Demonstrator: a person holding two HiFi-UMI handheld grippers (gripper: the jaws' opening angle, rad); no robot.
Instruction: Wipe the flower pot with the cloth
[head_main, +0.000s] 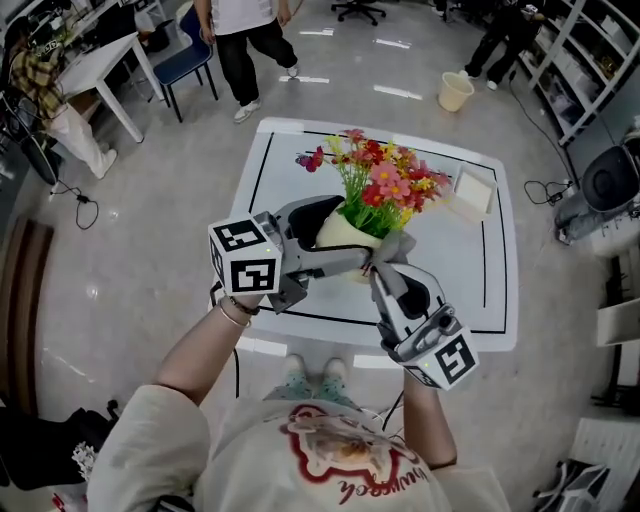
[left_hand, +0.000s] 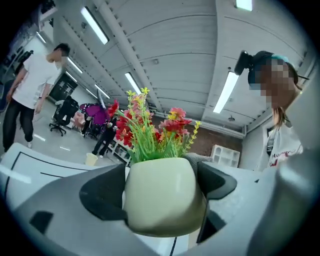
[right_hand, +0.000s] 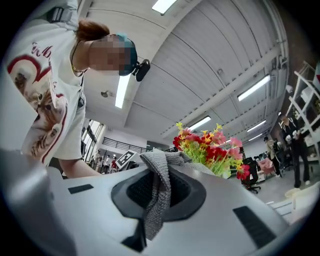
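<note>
Flowers (head_main: 385, 185) overhang pot (head_main: 338, 232); box (head_main: 472, 192) right; table (head_main: 290, 165) left free.

Cream flower pot (left_hand: 160, 195) (grey cloth (right_hand: 157, 197))

Glossy grey floor (head_main: 140, 260) surrounds a white tabletop (head_main: 470, 290) outlined in black. White desk (head_main: 100, 62), blue chair (head_main: 190, 58), metal shelving (head_main: 585, 55). Ceiling strip lights (left_hand: 94, 25) overhead.

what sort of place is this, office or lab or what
Probably an open-plan lab or workshop, not a home: shelving racks along one side, a desk with an office chair, a white work table on a polished floor, and long strip lights overhead.
</note>
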